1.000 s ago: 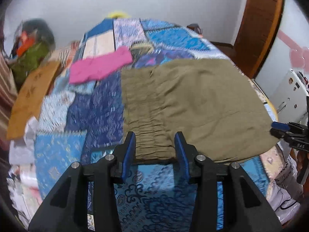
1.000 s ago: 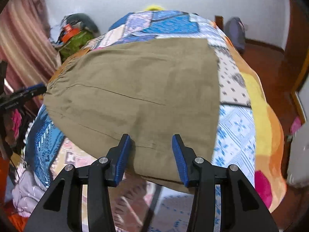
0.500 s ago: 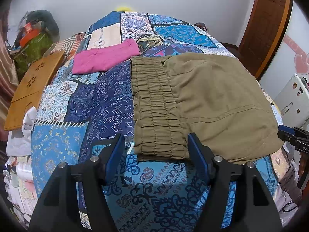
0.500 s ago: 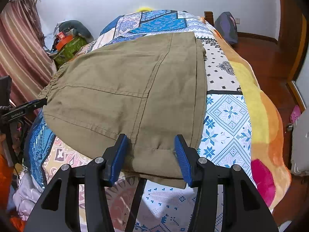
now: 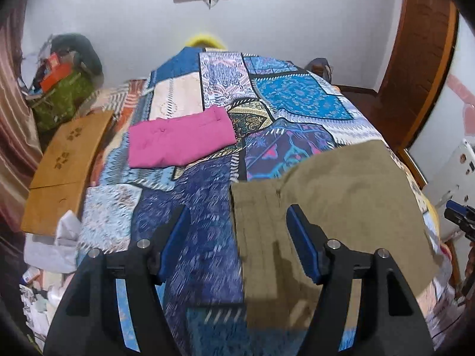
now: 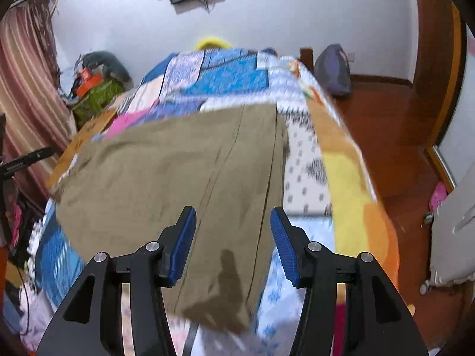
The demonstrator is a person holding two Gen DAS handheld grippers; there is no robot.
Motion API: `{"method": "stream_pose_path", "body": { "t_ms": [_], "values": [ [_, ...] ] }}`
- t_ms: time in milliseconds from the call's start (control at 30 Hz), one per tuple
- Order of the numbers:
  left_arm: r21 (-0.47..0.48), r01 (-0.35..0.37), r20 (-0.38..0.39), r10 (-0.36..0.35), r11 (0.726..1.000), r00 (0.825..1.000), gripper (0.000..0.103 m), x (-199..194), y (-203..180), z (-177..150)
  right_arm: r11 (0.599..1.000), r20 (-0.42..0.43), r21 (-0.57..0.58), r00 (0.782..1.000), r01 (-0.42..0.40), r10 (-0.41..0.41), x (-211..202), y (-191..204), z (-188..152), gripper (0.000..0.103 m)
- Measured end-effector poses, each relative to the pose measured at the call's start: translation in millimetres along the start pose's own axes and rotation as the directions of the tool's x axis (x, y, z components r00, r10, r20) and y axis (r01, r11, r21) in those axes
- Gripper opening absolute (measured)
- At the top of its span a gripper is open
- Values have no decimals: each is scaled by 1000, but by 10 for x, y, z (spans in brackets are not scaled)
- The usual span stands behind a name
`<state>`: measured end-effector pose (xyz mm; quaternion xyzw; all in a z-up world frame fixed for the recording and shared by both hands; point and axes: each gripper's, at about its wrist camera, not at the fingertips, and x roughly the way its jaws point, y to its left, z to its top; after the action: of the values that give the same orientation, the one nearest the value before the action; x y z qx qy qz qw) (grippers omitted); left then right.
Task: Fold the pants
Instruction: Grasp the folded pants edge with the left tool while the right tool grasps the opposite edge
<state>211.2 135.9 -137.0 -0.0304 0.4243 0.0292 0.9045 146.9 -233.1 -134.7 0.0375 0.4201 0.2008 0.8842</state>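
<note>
Olive pants [image 5: 341, 195] lie folded flat on the patchwork bed cover [image 5: 193, 207]; the left wrist view shows their gathered waistband edge. My left gripper [image 5: 239, 234] hovers open above that edge, its pads clear of the cloth. In the right wrist view the pants [image 6: 178, 178] spread across the bed, a hem corner hanging near the front. My right gripper [image 6: 233, 237] is over that corner with its jaws opening and nothing pinched. The right gripper's tip [image 5: 458, 216] shows at the left wrist view's right edge.
A folded pink garment [image 5: 178, 142] lies further back on the bed. A brown wooden board [image 5: 65, 163] and a green bag [image 5: 65, 98] sit left of the bed. A backpack [image 6: 332, 71] stands on the wooden floor, and a door [image 5: 415, 59] is at the right.
Both grippers have lifted and drawn back from the pants' near edge. The left jaws spread wide off the waistband and its view swung left. The right jaws widened.
</note>
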Motion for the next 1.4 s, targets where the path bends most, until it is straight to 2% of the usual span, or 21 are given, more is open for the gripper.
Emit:
{"method": "stream_pose_path", "body": {
  "t_ms": [67,367,600,700,767,933,1033,1200,1400],
  "values": [
    [-19,25,-33,-26,1000,999,67,212,8,113,1000,16,-11,1000,12,-12,90,-10,120,53],
    [-37,63,-171,-68,997,983,67,962,-30,229,999,-8,-35,1000,18,-18,781,-198,669,54],
    [-21,70,-180,-72,997,981,67,1138,-36,192,999,-50,-28,998,32,-33,1449,-339,917,54],
    [-20,69,-168,-72,997,983,58,1149,-25,188,997,-69,-41,995,62,-65,1692,-400,967,54],
    [-21,62,-161,-65,998,985,57,1161,-20,195,998,-87,-46,995,50,-54,1788,-427,972,51],
    [-47,8,-138,-15,999,990,57,1185,54,173,986,-99,-144,990,84,-98,1811,-338,947,47],
    [-114,38,-168,-57,993,984,57,1242,148,176,986,-114,-145,988,87,-103,1850,-360,968,47],
    [-48,23,-149,-30,999,988,55,1029,15,239,983,-130,-147,983,111,-131,1755,-295,1043,47],
    [-13,48,-79,-49,999,996,55,660,-129,334,990,-75,-139,997,18,-28,1288,-40,1129,47]
  ]
}}
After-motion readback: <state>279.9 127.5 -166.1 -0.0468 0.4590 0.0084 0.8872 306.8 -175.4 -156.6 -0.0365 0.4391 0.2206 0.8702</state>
